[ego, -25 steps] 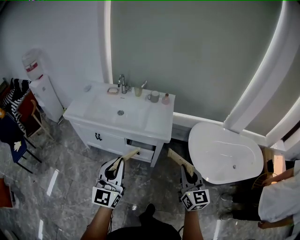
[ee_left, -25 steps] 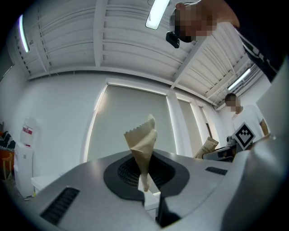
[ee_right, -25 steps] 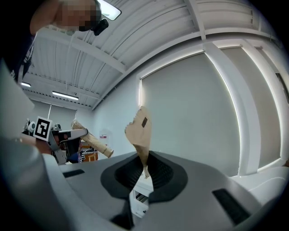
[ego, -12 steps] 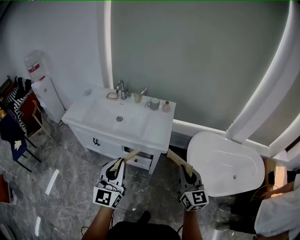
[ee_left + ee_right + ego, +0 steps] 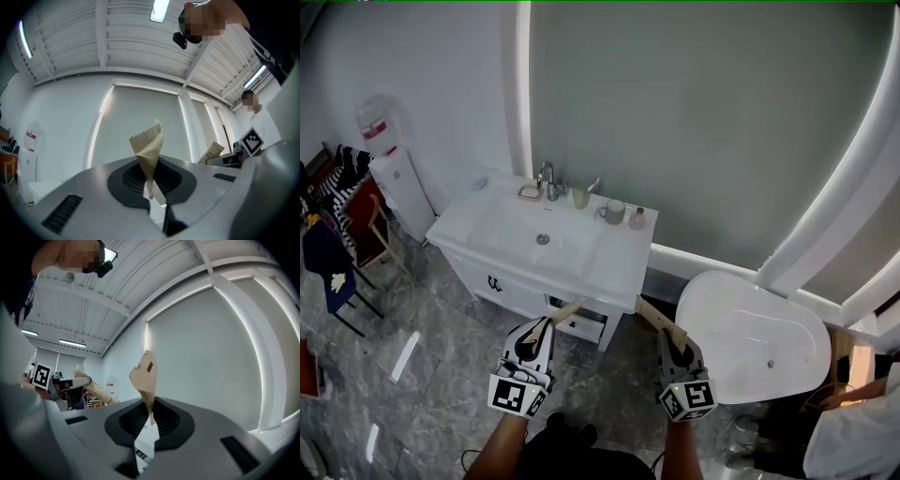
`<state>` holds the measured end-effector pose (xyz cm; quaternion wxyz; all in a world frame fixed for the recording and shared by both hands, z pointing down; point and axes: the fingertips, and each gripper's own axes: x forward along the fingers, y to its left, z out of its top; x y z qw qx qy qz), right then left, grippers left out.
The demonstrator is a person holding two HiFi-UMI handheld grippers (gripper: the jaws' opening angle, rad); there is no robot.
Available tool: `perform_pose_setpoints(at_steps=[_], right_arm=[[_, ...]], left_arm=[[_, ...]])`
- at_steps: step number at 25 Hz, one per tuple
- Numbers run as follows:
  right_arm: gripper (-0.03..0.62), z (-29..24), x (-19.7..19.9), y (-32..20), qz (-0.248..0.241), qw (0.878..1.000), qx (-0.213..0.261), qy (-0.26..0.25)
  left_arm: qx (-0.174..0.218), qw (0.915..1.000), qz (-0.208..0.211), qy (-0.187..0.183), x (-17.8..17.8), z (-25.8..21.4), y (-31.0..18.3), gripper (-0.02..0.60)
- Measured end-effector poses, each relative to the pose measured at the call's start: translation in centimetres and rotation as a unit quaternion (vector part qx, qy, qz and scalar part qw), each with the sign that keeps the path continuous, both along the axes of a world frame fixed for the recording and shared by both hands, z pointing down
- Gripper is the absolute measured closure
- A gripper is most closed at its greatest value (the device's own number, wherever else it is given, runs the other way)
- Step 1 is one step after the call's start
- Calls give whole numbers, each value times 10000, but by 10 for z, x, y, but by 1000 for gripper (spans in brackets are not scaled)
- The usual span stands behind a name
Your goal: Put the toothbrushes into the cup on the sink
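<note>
L gripper (image 5: 546, 325) clenched on paper-wrapped L brush (image 5: 565, 308), R gripper (image 5: 673, 339) likewise on R brush (image 5: 657, 317). Both point fwd, prob. for carrying to the sink (image 5: 619, 255) at 11 o'clock, well apart. Cup (image 5: 579, 197) sits on its back edge, 12 o'clock.

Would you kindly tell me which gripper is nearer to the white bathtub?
Right. The right gripper sits just left of the bathtub in the head view; the left gripper is farther left, before the sink cabinet.
</note>
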<state>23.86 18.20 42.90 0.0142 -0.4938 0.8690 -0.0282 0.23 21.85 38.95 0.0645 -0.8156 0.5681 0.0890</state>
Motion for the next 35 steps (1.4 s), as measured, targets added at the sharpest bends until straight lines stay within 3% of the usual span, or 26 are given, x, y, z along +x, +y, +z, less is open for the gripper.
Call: perform_pose_setpoints(at_steps=[35], right_arm=[[545, 18, 6, -38, -132, 9998, -76, -109]], left_arm=[[30, 9998, -193, -5, 8, 7, -43, 543]])
